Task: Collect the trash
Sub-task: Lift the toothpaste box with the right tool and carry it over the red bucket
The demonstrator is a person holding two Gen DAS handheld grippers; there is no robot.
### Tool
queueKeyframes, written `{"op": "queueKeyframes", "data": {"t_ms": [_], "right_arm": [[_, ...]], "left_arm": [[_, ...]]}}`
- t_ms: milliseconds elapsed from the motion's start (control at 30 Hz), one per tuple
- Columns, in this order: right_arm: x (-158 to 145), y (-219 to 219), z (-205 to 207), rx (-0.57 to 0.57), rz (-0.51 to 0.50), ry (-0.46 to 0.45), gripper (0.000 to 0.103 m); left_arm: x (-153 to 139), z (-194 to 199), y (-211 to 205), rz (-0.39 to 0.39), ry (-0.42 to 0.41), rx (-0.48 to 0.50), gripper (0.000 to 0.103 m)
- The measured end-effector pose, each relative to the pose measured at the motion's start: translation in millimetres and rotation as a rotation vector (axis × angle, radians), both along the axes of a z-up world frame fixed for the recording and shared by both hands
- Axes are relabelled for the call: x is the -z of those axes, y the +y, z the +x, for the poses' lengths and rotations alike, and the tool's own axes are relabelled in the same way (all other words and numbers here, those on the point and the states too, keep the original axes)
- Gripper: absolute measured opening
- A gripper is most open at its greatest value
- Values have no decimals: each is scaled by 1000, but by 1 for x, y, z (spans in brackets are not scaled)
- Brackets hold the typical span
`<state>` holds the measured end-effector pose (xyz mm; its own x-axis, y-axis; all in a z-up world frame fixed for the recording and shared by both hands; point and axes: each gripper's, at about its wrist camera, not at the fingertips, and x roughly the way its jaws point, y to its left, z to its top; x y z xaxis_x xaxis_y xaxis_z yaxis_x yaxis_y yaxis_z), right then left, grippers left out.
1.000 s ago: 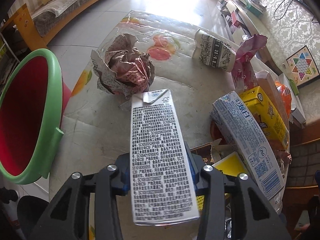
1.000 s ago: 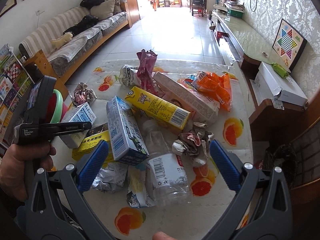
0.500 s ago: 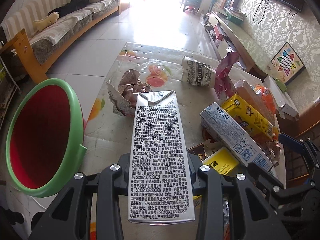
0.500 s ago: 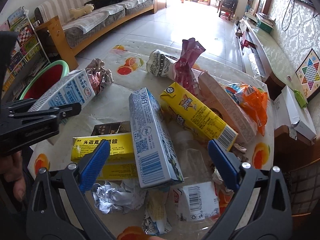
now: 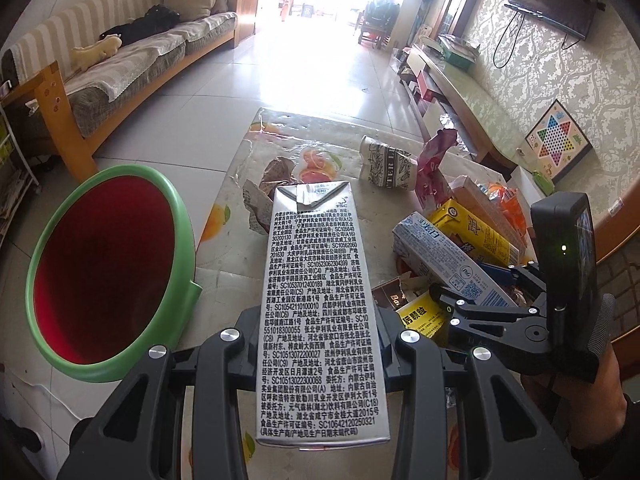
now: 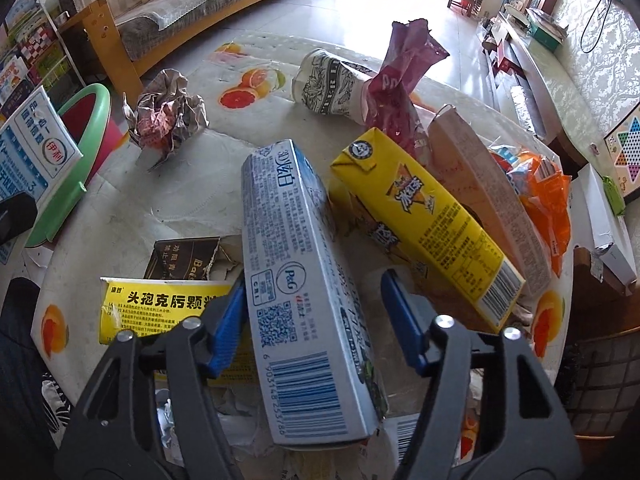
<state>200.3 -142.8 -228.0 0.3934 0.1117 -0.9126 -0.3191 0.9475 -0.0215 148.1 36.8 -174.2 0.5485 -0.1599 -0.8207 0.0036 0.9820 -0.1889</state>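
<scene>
**Carton lifted, right tongs closing around the toothpaste box**

Since a second ago the left gripper (image 5: 320,344) has risen with its milk carton (image 5: 320,312), so more of the room shows beyond the table (image 5: 224,272), and the right gripper (image 6: 312,312) has dropped from above the pile to straddle the blue-and-white toothpaste box (image 6: 296,288).

The left tongs are pinched on the carton's two long sides; the carton stands out forward between them, its printed face up, off the table. Left of the carton, beside the table's edge, is the bin with the green rim (image 5: 176,216) and red inside.

The right tongs are closing, with the toothpaste box between them. Its left pad lies against or just beside the box's left edge, and a gap shows between the box and the right pad, so the box is not yet clamped. The box lies on the pile, propped over a yellow medicine box (image 6: 160,304) on its left. Right of the toothpaste box lies a yellow drink carton (image 6: 424,216). Beyond it are a printed paper cup (image 6: 332,84) on its side and a purple wrapper (image 6: 400,76). A crumpled paper ball (image 6: 164,116) sits beyond it to the left, near the bin.
</scene>
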Motion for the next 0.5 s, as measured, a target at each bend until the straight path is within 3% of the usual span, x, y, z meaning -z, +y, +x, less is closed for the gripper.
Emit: {"op": "queueKeyframes", "data": {"t_ms": [33,200,500], "right_arm": [[0,-1,0,2,9,8,47],[-13,-6,-7,13,36,-15,43],[-94,-21,-51,77,124,-181,42]], "left_arm": [[-1,-1,1,-5,-1,0,35],[-7,-8,5,-5,-22,7,35],[-42,-32,11,-14,-105,0,35]]}}
